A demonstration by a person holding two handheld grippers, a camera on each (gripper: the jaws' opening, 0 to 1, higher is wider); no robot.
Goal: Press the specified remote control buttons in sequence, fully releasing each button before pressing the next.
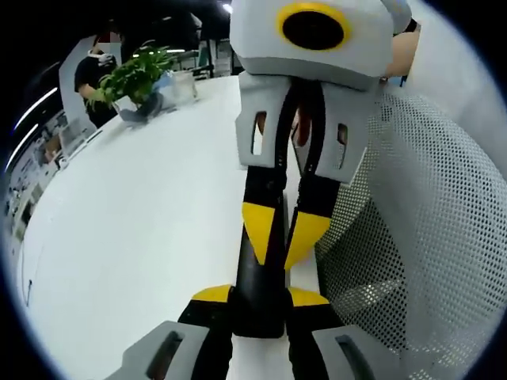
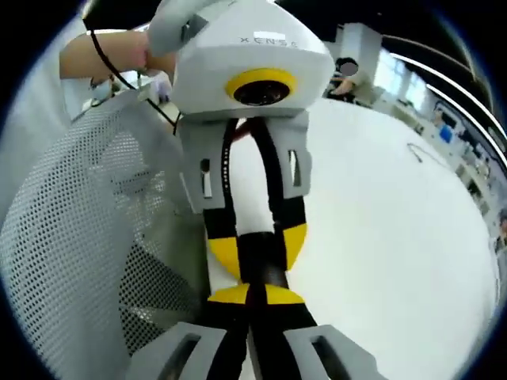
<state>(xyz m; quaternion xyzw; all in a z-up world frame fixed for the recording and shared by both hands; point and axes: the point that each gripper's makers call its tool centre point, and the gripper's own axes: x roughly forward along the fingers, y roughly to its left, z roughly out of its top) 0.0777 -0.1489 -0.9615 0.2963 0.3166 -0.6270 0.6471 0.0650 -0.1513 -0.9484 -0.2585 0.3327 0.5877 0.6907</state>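
In the left gripper view we see a person [image 1: 95, 70] far left, a potted plant [image 1: 136, 75] beside them, and the white counter [image 1: 142, 229]. At centre the black remote [image 1: 261, 313] is held above the counter. The left gripper [image 1: 261, 295] is clamped on its near end, the right gripper [image 1: 281, 240] on its far end. A white mesh chair [image 1: 428, 237] is on the right.

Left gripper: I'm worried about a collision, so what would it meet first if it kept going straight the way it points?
The left gripper holds a black remote from one end; straight ahead, the right gripper grips the same remote from the opposite side, so it would likely meet those fingers first.
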